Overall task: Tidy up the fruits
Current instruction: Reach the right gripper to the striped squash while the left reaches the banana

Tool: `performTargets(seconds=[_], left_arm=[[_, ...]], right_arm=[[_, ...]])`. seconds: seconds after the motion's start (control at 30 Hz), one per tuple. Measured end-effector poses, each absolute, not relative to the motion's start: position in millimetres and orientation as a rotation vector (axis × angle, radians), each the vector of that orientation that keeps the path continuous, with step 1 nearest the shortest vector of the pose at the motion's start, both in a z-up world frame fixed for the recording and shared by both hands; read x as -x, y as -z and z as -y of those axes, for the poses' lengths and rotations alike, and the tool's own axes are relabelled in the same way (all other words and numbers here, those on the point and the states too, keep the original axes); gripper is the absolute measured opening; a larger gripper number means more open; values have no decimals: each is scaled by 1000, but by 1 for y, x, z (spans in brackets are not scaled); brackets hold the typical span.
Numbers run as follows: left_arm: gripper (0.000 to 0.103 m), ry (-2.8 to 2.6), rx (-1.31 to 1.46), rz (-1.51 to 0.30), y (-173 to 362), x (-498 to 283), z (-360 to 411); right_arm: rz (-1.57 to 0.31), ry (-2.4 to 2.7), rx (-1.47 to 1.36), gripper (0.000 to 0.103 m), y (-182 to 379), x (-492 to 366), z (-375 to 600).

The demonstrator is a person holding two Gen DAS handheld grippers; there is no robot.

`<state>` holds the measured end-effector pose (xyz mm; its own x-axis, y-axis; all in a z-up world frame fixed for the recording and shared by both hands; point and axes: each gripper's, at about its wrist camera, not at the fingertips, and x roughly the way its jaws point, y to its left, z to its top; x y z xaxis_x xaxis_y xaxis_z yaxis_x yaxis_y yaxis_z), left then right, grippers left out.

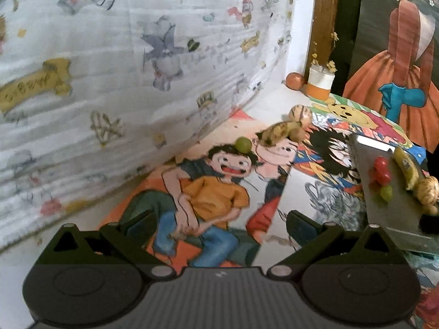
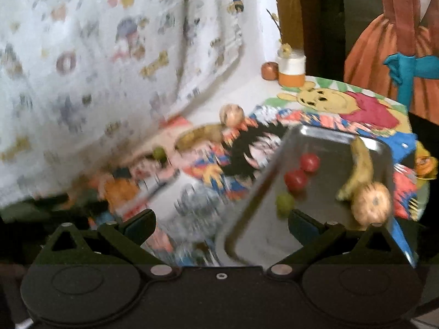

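Observation:
A steel tray (image 2: pixel 263 205) lies on the cartoon-printed table and holds two red fruits (image 2: pixel 301 172), a green fruit (image 2: pixel 285 203), a banana (image 2: pixel 359 170) and a tan round fruit (image 2: pixel 371 203). The tray also shows at the right of the left wrist view (image 1: pixel 384 213). Loose on the table lie a green fruit (image 1: pixel 243 144), a spotted banana (image 1: pixel 279 133) and a tan round fruit (image 1: pixel 300 113). My left gripper (image 1: pixel 219 227) is open and empty, short of the loose fruits. My right gripper (image 2: pixel 221 226) is open and empty over the tray's near left edge.
A white and orange jar (image 1: pixel 319 83) with dried flowers and an orange ball (image 1: pixel 295 81) stand at the table's far corner. A cartoon-printed cloth (image 1: pixel 123 68) hangs along the left side. A painted panel (image 1: pixel 397 68) stands behind on the right.

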<state>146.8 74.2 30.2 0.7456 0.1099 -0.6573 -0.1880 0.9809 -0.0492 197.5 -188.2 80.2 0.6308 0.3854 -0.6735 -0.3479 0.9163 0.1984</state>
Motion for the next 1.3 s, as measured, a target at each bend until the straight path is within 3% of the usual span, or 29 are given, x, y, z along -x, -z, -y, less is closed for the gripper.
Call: performTargets(seconds=[0.4, 1.07, 1.3], left_arm=[[103, -128, 95, -634, -31, -202, -76], [102, 128, -87, -605, -6, -323, -47], [90, 181, -137, -652, 6, -343, -42]], right_arm=[[-771, -517, -43, 102, -99, -317, 160], [-902, -485, -162, 97, -31, -466, 128], [-938, -451, -191, 89, -15, -490, 119]])
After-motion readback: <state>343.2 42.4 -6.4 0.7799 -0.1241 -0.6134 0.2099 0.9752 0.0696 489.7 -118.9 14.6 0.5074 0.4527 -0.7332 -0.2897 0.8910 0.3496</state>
